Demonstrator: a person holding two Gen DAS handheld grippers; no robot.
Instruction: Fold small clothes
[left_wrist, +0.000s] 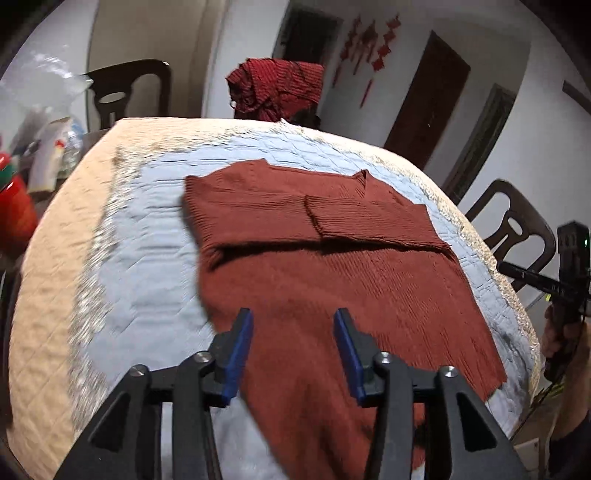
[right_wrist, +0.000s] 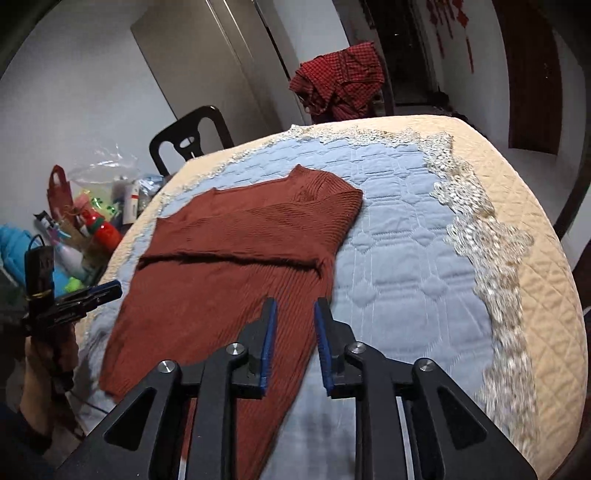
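Both tools, left tool (left_wrist: 293, 328) and right tool (right_wrist: 294, 317), hover parted and empty over the rust sweater (left_wrist: 332, 266) on the bench (left_wrist: 55, 258). Sleeves look folded across at 12 o'clock; the body fold remains.

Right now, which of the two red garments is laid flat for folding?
The rust-brown knit sweater, spread flat on the quilted table cover. The red checked garment sits crumpled beyond the far edge.

I counted one rust-brown ribbed knit sweater (left_wrist: 332, 280) on one blue quilted table cover with a cream lace border (left_wrist: 147, 266). I saw one crumpled red checked cloth (left_wrist: 275, 88) and two dark plastic chairs (left_wrist: 129, 92). I had two black grippers with blue pads, left (left_wrist: 293, 350) and right (right_wrist: 294, 347).
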